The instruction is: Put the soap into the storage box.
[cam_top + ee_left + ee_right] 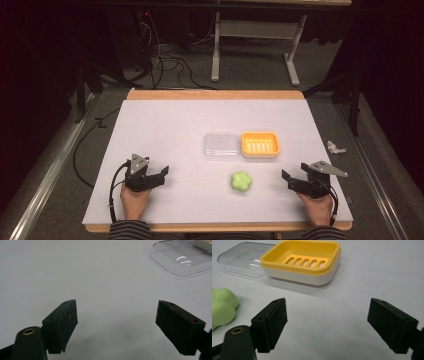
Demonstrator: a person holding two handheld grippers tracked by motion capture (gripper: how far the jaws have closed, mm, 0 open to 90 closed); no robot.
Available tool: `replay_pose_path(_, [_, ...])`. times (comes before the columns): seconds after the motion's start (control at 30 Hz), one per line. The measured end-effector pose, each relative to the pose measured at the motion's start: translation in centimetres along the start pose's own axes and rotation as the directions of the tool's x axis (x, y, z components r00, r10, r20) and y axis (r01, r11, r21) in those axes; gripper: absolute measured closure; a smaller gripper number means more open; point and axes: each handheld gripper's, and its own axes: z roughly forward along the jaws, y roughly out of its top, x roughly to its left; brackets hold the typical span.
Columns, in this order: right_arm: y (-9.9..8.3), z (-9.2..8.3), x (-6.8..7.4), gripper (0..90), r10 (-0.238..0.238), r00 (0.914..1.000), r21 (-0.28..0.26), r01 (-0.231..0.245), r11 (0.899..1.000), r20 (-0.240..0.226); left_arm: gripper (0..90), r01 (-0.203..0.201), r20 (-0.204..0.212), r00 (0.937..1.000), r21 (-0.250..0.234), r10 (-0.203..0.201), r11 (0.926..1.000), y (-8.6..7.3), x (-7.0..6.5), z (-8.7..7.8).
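Two hand-held grippers rest low on the white surface, at the edge nearest the person. The left hand-held gripper sits at about 8 o'clock from the surface's centre, jaws spread wide with nothing between them. The right hand-held gripper sits at about 4 o'clock, jaws likewise wide apart and empty.

Between them, nearer the right one, lies the soap, a green lobed lump at roughly 6 o'clock, apart from everything else. It is almost round, so it has no clear long axis and points no particular way; any approach angle should suit.

Farther off, near centre, stands the yellow dish, its long axis running 9 to 3 o'clock, slotted floor facing up. Touching or just beside it at 9 o'clock lies the clear lid, flat on the surface.

Judging from this, the step in hand is likely reaching for the soap with the right hand-held gripper. To do it well, swing toward 9 o'clock, straddle the lump across its middle, keep the pads low, and close gently, since it looks soft.
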Motion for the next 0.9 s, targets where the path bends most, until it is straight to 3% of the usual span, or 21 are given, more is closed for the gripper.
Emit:
replay_pose_path(0.1, [0.0, -0.8, 0.6, 24.6, -0.018, 0.9995, -0.013, 0.017, 1.000, -0.025, 18.7, 0.006, -0.006, 1.0000, -0.001, -0.006, 1.0000, 0.0, 0.0, 0.0])
replay_pose_path(0.33, [0.3, -1.2, 1.9, 25.5, -0.037, 0.9944, 0.003, 0.038, 0.999, -0.099, 18.7, 0.012, 0.000, 0.9999, 0.000, -0.012, 0.9999, 0.1, 0.1, 0.0])
replay_pose_path(0.43, [0.6, -1.1, 2.9, 25.8, -0.068, 0.9902, 0.014, 0.070, 0.997, -0.122, 18.7, 0.015, 0.001, 0.9999, -0.003, -0.015, 0.9999, 0.1, 0.1, 0.0])
replay_pose_path(0.5, [0.8, -0.9, 3.7, 25.9, -0.105, 0.9847, 0.026, 0.110, 0.994, -0.139, 18.7, 0.015, 0.002, 0.9999, -0.005, -0.015, 0.9999, 0.1, 0.1, 0.0])
replay_pose_path(0.73, [1.2, 0.0, 5.8, 26.4, -0.164, 0.9653, 0.063, 0.180, 0.982, -0.204, 18.6, 0.016, 0.003, 0.9999, -0.005, -0.016, 0.9999, 0.1, 0.1, -0.1])
replay_pose_path(0.9, [1.6, 0.3, 7.3, 26.5, -0.209, 0.9521, 0.075, 0.230, 0.970, -0.224, 18.6, 0.016, 0.003, 0.9999, -0.004, -0.016, 0.9999, 0.1, 0.1, -0.1])
